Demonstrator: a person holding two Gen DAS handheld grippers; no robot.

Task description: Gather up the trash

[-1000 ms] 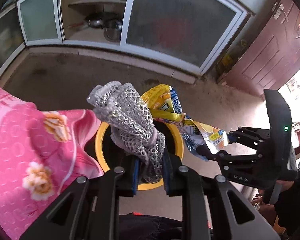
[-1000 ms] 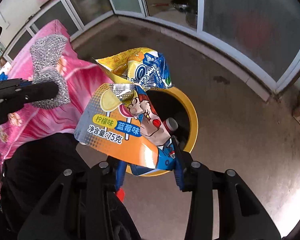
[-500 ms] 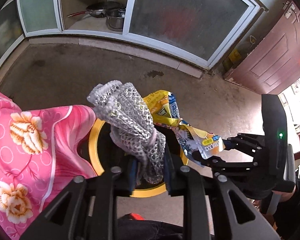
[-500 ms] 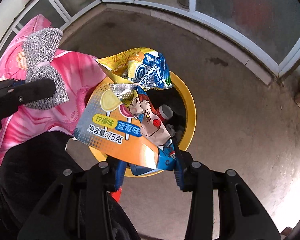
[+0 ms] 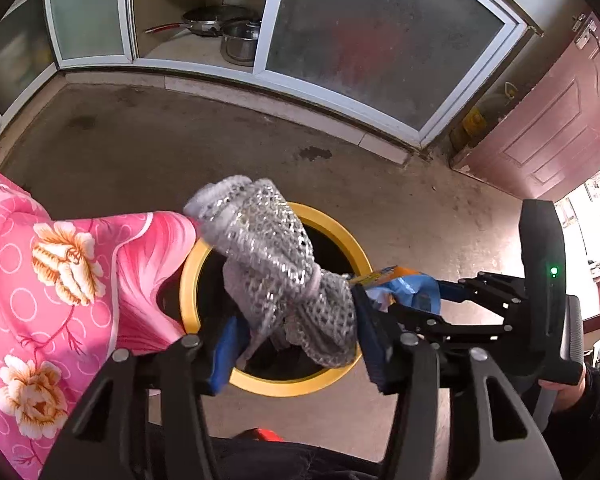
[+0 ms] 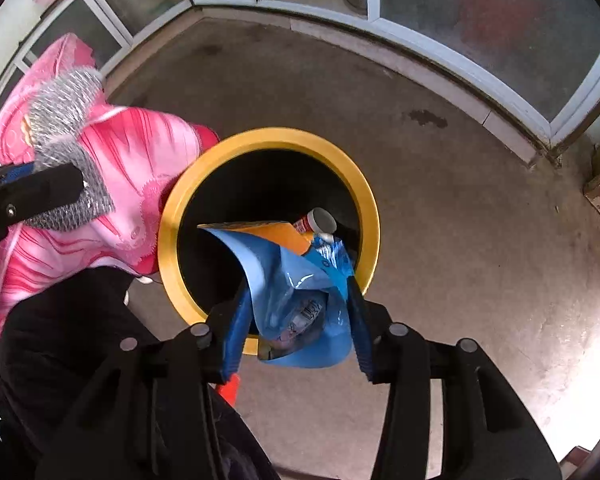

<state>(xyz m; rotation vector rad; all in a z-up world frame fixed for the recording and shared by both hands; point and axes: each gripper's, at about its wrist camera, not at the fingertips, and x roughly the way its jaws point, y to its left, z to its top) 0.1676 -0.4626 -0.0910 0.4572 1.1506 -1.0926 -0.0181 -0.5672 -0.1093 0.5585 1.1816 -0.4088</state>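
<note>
A silver mesh cloth (image 5: 284,276) hangs loosely between the blue pads of my left gripper (image 5: 298,344), whose jaws are opening, right above the yellow-rimmed bin (image 5: 284,388). My right gripper (image 6: 296,320) is opening too. The snack wrapper (image 6: 292,280) between its pads has flopped forward into the bin (image 6: 268,138), blue side up. A capped bottle (image 6: 320,220) lies inside the bin. The left wrist view shows the wrapper (image 5: 404,284) at the bin's right edge. In the right wrist view the left gripper (image 6: 40,188) and mesh cloth (image 6: 64,120) are at the far left.
A pink flowered cloth (image 5: 60,280) drapes against the bin's left side. A person's dark clothing (image 6: 60,340) fills the lower left. Glass cabinet doors and pots (image 5: 236,40) line the far wall, with a red door (image 5: 560,120) at right. Bare concrete floor surrounds the bin.
Both grippers' jaws have spread wider. The mesh cloth has loosened and sagged lower. The wrapper has tipped from upright down into the bin, and both grippers have sunk toward it.
</note>
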